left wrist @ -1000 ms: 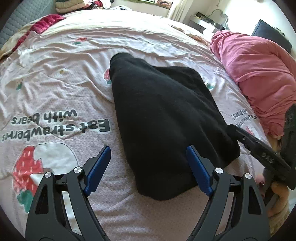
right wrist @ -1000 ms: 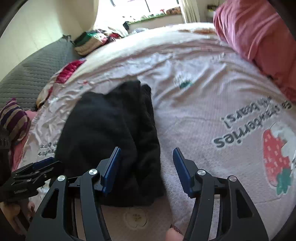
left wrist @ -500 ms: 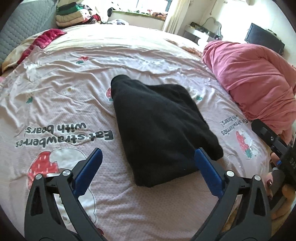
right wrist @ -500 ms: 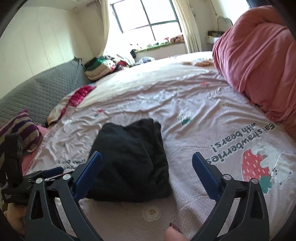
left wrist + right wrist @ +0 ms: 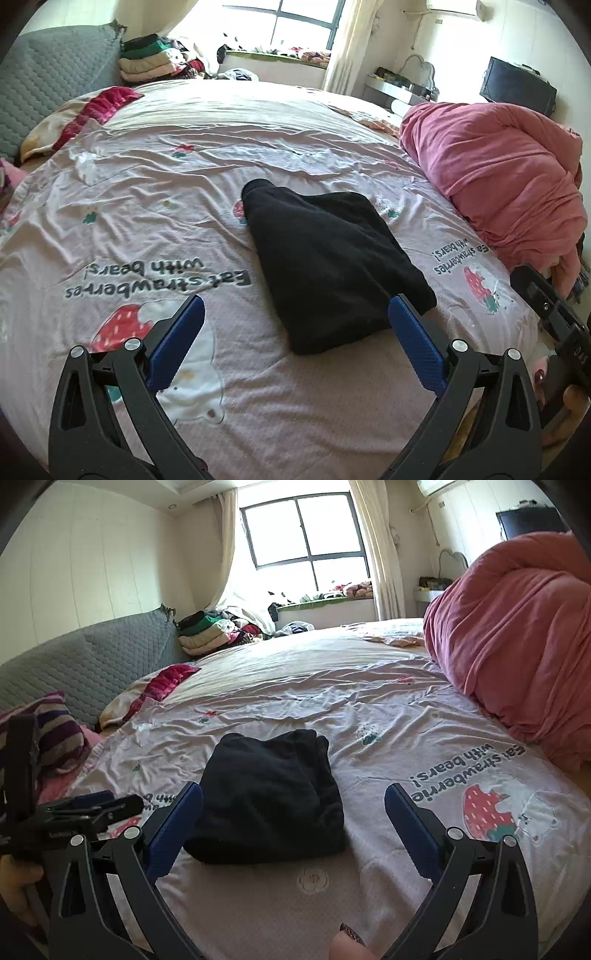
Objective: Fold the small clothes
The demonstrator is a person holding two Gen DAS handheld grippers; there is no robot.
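Note:
A black garment (image 5: 328, 262) lies folded in a compact block on the pink strawberry-print bedsheet (image 5: 147, 206). It also shows in the right wrist view (image 5: 269, 794). My left gripper (image 5: 295, 321) is open and empty, held back from the garment's near edge. My right gripper (image 5: 293, 808) is open and empty, also held back from the garment on its near side. The right gripper shows at the right edge of the left wrist view (image 5: 554, 317), and the left gripper shows at the left of the right wrist view (image 5: 85, 808).
A bunched pink-red duvet (image 5: 506, 184) fills the bed's right side. A grey quilted headboard (image 5: 85, 664), a striped pillow (image 5: 55, 731) and a red cloth (image 5: 99, 110) lie at the left. A stack of folded clothes (image 5: 210, 631) sits near the window.
Both grippers have pulled back and up from the black garment, which now looks smaller and farther. Both jaws have opened wider. The garment stays folded in place.

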